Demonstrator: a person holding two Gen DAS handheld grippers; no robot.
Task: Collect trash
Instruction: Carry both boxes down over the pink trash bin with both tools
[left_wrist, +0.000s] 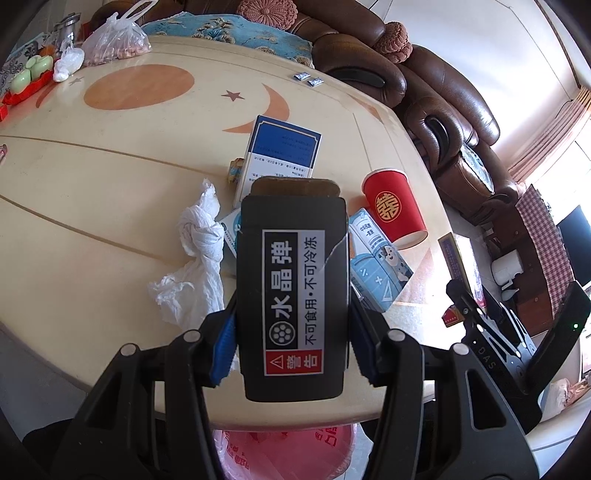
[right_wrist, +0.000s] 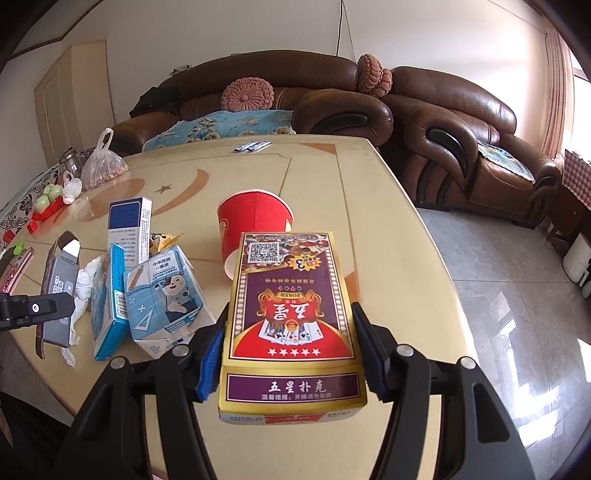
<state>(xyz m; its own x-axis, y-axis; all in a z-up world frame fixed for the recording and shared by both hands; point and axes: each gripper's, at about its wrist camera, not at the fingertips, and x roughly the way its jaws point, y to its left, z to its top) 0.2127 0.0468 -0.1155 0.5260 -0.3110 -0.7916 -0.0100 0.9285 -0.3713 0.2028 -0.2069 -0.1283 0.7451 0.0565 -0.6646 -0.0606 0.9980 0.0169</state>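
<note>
Brown leather sofas (left_wrist: 369, 48) curve behind a cream desk (left_wrist: 110, 166) inlaid with orange moon and star shapes. Through the left wrist camera, the left hand-held gripper (left_wrist: 291, 332) is clamped on one black box (left_wrist: 291, 291) with a white warning label, held over the near edge of the desk. Beyond it lie one crumpled tissue (left_wrist: 199, 251), one blue-and-white carton (left_wrist: 277, 155), one flattened milk carton (left_wrist: 376, 266) and one red paper cup (left_wrist: 393, 208) on its side. Two small foil sachets (left_wrist: 308, 79) sit near the far edge, and one plastic bag of nuts (left_wrist: 114, 40) stands at the far left corner. One pink-lined bin (left_wrist: 284, 454) shows below the near edge. The right hand-held gripper (left_wrist: 517, 332) hovers off the right edge.

From the right wrist camera, the right hand-held gripper (right_wrist: 290, 343) grips one gold-and-purple playing-card box (right_wrist: 291, 317) by its long sides, above the near right part of the desk (right_wrist: 332, 177). The red paper cup (right_wrist: 255, 225) lies just behind it. To the left crowd the milk carton (right_wrist: 166, 295), one light-blue box (right_wrist: 109, 302), the blue-and-white carton (right_wrist: 129, 229) standing upright, and the black box (right_wrist: 61, 288) held in the left hand-held gripper (right_wrist: 33, 308). The far half of the desk carries only the two sachets (right_wrist: 253, 146), and bare grey floor tiles (right_wrist: 498, 295) spread off the right edge.
</note>
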